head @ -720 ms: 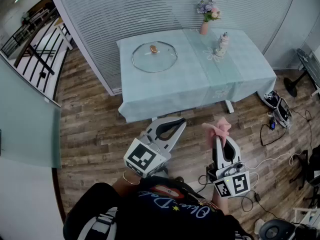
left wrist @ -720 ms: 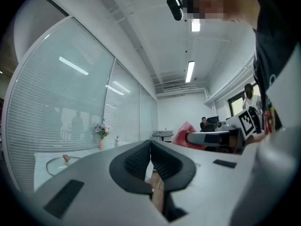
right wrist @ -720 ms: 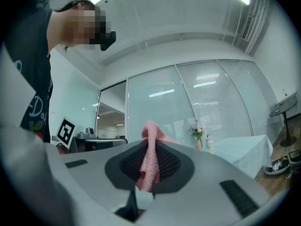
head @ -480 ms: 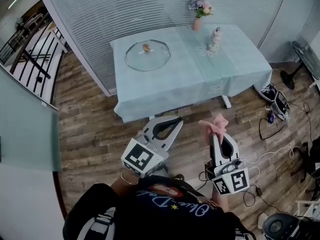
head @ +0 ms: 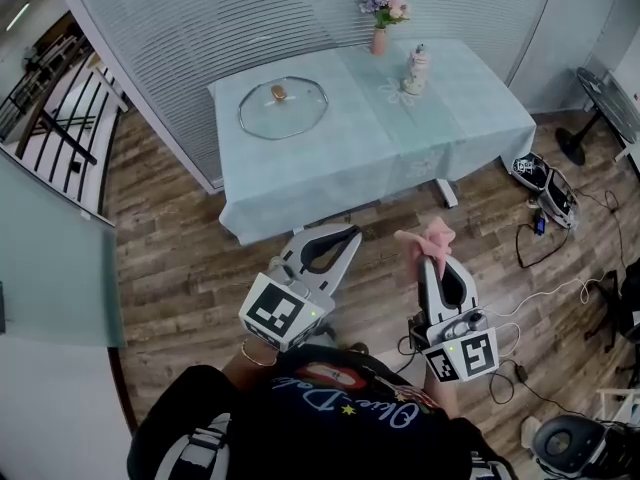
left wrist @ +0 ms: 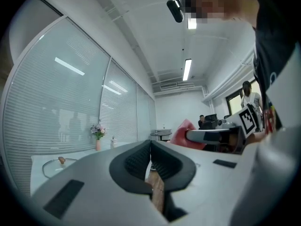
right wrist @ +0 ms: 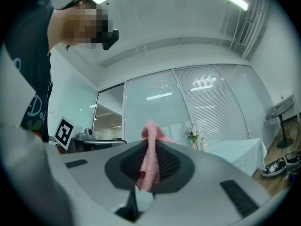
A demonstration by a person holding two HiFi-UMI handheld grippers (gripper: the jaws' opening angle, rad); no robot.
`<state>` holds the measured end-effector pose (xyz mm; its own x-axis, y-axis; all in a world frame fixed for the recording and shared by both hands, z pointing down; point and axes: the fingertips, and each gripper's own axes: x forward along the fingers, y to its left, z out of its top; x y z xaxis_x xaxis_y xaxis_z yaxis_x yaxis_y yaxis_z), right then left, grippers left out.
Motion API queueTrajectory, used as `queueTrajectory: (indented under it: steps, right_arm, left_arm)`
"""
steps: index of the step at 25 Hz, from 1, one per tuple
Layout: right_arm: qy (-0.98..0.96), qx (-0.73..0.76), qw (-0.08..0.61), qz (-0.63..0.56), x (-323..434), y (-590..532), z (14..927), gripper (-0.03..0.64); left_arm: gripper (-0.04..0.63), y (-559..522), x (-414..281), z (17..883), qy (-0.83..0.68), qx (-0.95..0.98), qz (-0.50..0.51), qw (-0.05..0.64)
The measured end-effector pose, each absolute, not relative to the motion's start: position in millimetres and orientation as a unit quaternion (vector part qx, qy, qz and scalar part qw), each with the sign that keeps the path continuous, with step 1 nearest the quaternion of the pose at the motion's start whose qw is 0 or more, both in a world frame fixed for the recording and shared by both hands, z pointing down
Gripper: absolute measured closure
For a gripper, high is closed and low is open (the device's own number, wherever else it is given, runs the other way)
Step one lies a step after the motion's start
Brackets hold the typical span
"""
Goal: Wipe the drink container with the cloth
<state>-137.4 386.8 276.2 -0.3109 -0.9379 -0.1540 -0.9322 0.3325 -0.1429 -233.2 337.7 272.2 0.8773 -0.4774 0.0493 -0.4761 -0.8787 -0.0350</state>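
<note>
A small white drink container [head: 416, 71] stands on the far right part of the light blue table [head: 400, 148]; it also shows tiny in the left gripper view [left wrist: 113, 141]. My right gripper [head: 434, 253] is shut on a pink cloth [head: 430, 239], which sticks up out of its jaws [right wrist: 149, 161]. My left gripper [head: 349, 235] is shut with nothing between its jaws [left wrist: 150, 147]. Both grippers hang over the wooden floor, well short of the table's near edge.
A round glass lid [head: 283, 107] lies on the table's left part and a vase of flowers [head: 379, 18] stands at its back edge. Shoes [head: 540, 186] and cables [head: 545, 278] lie on the floor to the right. A glass wall with blinds runs behind the table.
The table has shifted left and up in the head view as the view swings. Both grippers keep their hold and pose, and the cloth stays in the right one.
</note>
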Motion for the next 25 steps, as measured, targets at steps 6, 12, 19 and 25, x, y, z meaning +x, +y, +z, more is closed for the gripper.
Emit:
queueTrajectory:
  steps: [6,12,19,25]
  right_arm:
    - [0.814,-0.571,0.105,-0.012,-120,398,276,0.588]
    - [0.812,-0.572,0.110,-0.017,-100,412,284,0.588]
    - [0.807,-0.579,0.115,-0.025,-82,420,294,0.588]
    - [0.799,-0.590,0.111,-0.033,-64,408,298,0.588]
  left_arm:
    - [0.592,348,-212,271,0.247,-0.968,-0.034,0.014]
    - [0.592,367,-192,280,0.246,-0.968,-0.035,0.011]
    - [0.592,374,-176,288,0.239,-0.970,-0.041,0.006]
    - [0.592,360,-155,293,0.223,-0.974,-0.036,-0.001]
